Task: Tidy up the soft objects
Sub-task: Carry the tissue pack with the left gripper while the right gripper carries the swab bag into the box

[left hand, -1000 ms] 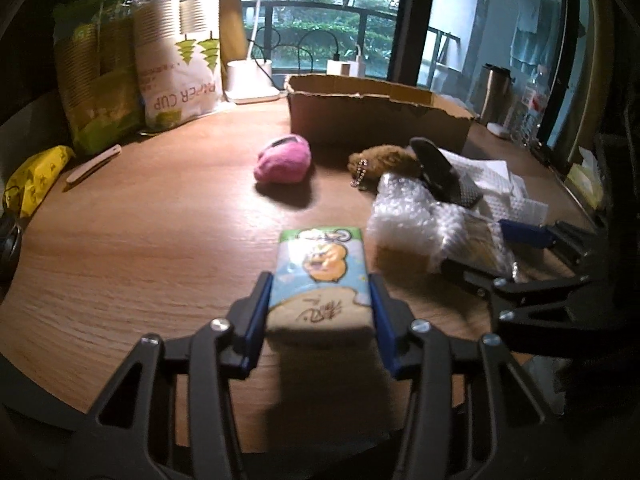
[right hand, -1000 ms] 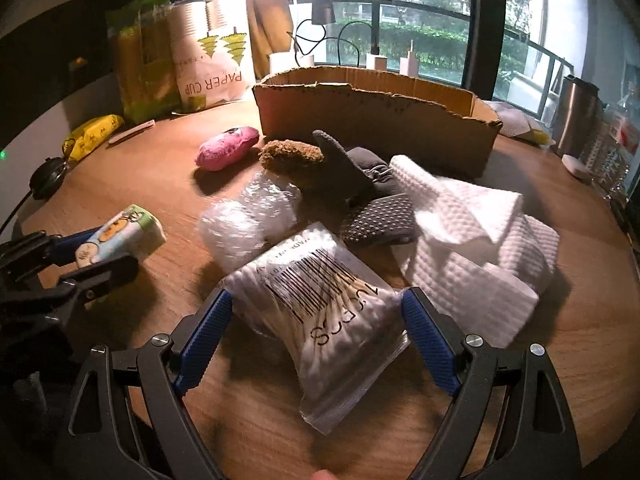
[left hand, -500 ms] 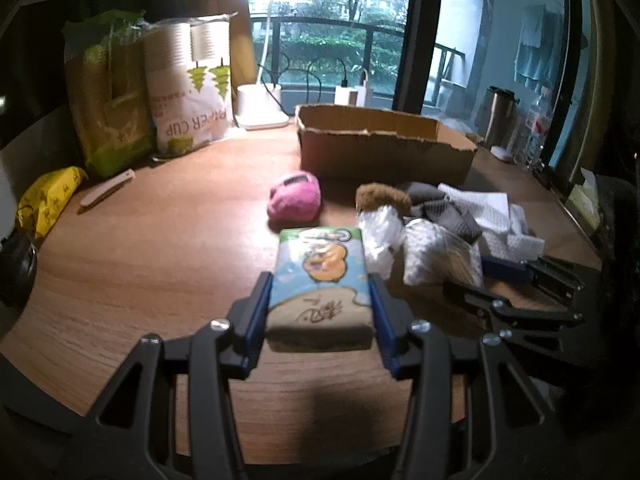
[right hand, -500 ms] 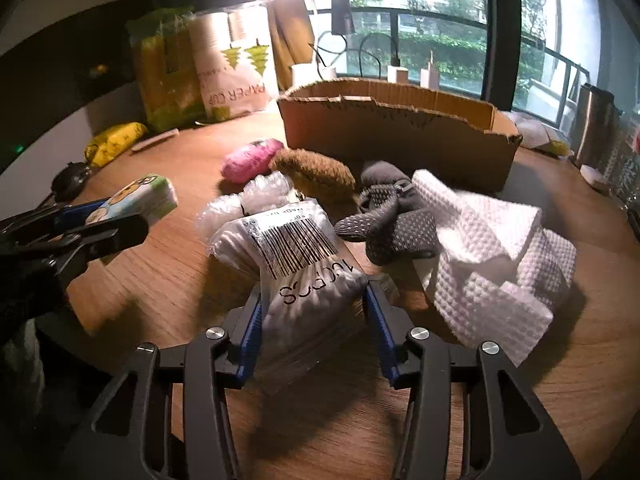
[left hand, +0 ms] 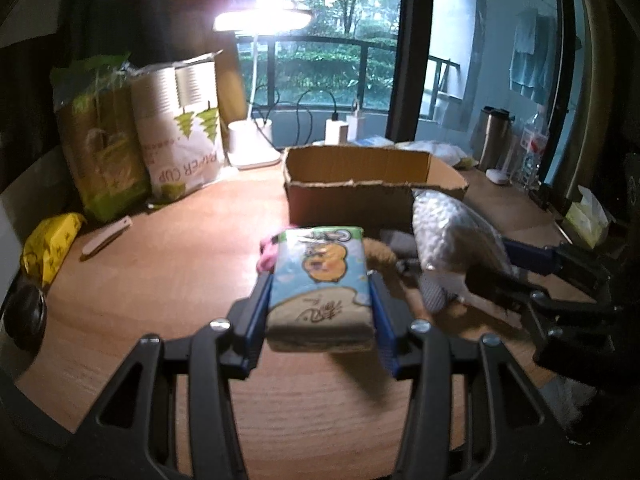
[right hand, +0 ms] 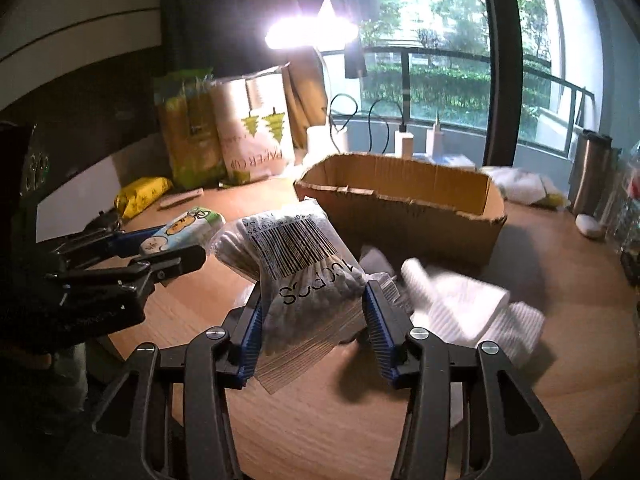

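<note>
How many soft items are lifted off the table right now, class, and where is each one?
2. The tissue pack is clamped in the left tool. The cotton swab bag is clamped in the right tool. Others on the table may be hidden behind them.

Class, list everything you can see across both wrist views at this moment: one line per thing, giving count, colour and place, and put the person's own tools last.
tissue pack: one, blue and green with an orange cartoon, held above the table.
cotton swab bag: one, clear with a barcode, held above the table.
cardboard box: one, brown, open, mid table.
white cloth: one, near the box's right end.
grey item: one, partly hidden, in front of the box.
brown plush: one, behind the tissue pack.
pink item: one, mostly hidden behind the tissue pack.
paper cup packs: two, white and green, far left.
yellow packet: one, left edge.
desk lamp: one, white, lit, behind the box.
table: one, wooden.
left tongs: black with blue pads, clamping the tissue pack.
right tongs: same, clamping the swab bag.
</note>
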